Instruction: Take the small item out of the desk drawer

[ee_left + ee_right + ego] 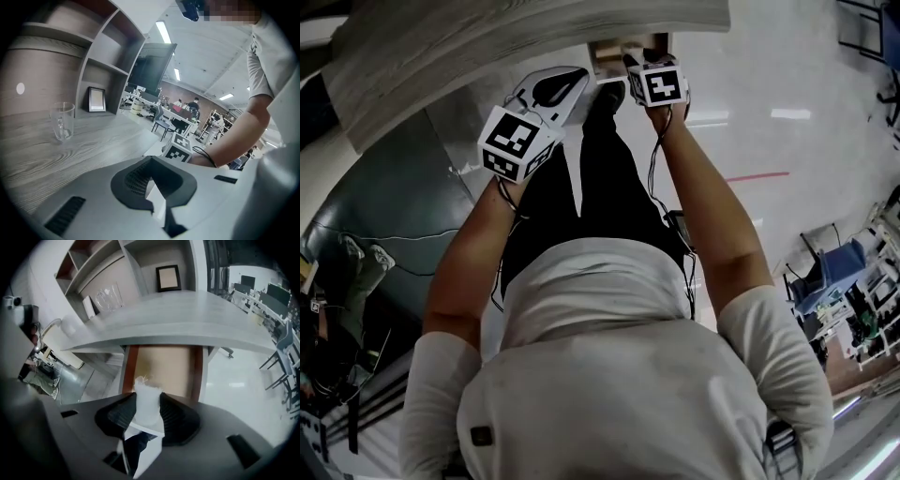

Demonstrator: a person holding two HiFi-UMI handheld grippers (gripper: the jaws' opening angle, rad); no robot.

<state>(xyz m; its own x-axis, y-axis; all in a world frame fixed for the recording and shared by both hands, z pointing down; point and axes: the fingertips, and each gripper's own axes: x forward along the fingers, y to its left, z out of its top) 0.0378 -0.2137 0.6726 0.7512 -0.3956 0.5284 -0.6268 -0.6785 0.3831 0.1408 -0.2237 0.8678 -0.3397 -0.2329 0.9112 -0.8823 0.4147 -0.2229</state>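
Left arm: the left forearm (469, 253) reaches out toward 11 o'clock in the head view, with the elbow swung wide and the wrist up at the edge of the desk (487, 47).
Left gripper: the left gripper (150, 161) tips gently down across the desktop. Its jaws are together with nothing between them.
Right arm: the right forearm (703, 216) runs almost straight up toward 12 o'clock. The wrist is bent over, so that tool points steeply down.
Right gripper: the right gripper (148, 405) is clamped on the small white item (146, 392), with both dark pads pressed against its sides.
Small white item: it is pale with a frayed tuft on top. It stands upright between the pads, poised over the open drawer.
Drawer: the drawer (164, 364) is pulled out from under the desktop, at 12 o'clock from the right jaws. It has a tan floor and reddish-brown side walls.
Spacing: the two tools sit side by side at the desk edge. The right one's marker cube (178, 151) shows at 1 o'clock from the left jaws.
Desktop: a clear glass (62, 121) stands at 10 o'clock in the left gripper view. A small picture frame (96, 99) stands further back, against the shelves.
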